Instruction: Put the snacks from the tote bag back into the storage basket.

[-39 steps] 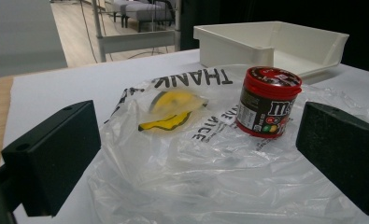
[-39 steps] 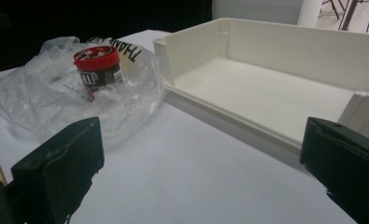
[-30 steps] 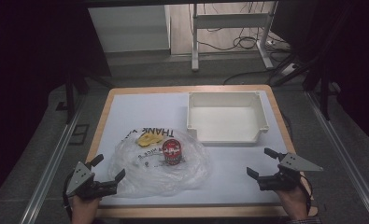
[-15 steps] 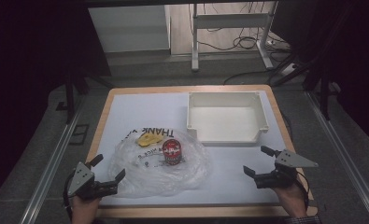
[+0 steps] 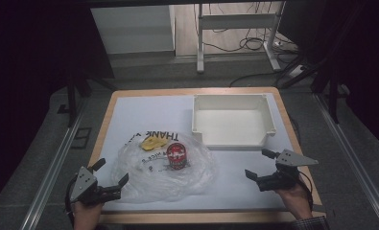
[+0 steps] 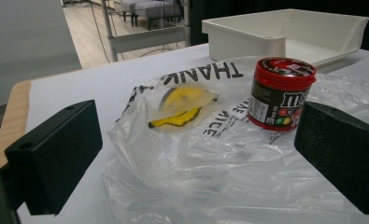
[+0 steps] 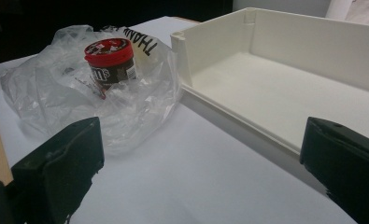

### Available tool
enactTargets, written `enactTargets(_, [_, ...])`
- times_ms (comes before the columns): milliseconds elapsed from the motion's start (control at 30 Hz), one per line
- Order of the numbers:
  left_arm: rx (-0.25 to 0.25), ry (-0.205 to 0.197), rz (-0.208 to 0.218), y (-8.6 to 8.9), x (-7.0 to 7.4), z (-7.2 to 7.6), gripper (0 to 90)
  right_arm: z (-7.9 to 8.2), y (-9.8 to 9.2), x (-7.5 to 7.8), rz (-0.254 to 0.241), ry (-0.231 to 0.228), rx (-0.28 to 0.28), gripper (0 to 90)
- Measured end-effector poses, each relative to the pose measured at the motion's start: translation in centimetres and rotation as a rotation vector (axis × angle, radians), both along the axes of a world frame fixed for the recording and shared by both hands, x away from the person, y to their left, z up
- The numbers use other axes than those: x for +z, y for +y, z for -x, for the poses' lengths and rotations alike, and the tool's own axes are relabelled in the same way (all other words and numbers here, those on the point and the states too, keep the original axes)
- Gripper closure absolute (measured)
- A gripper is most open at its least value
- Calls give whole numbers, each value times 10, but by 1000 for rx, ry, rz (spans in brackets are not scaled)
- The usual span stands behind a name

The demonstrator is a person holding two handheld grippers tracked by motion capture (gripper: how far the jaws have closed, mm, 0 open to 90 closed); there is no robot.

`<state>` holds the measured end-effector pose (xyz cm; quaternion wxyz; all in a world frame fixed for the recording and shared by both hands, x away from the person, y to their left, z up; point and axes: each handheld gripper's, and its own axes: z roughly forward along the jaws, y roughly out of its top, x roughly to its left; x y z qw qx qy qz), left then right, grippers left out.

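Note:
A crumpled clear plastic bag printed with black letters lies at the front left of the white table. On it stands a small brown candy tub with a red lid. A flat yellow item lies inside the bag, behind the tub's left. My left gripper is open at the bag's front left edge, nothing between its jaws. My right gripper is open over bare table, right of the bag and just in front of the white tray.
The white tray is empty and sits at the back right of the table. The table's wooden rim runs round the white surface. Beyond the far edge are metal table legs and cables on the floor.
My right gripper has shifted a little to the left and forward along the table. The left gripper, bag and tub have stayed where they were.

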<state>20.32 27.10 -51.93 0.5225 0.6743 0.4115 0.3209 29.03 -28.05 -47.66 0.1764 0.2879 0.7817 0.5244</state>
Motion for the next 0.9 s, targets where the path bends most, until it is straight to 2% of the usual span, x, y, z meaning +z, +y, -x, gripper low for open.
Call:
enactTargets(200, [1, -1, -4, 0, 0, 0, 7, -3, 4, 3, -7, 16, 12, 1])
enactTargets(333, [2, 0, -5, 0, 0, 0, 8, -3, 8, 4, 18, 22, 4, 1])
enactTargets(633, [3, 1, -10, -1, 0, 0, 7, -9, 17, 5, -7, 61, 1, 1])
enactTargets(900, [4, 0, -13, -1, 0, 0, 8, -15, 19, 8, 0, 67, 5, 1])
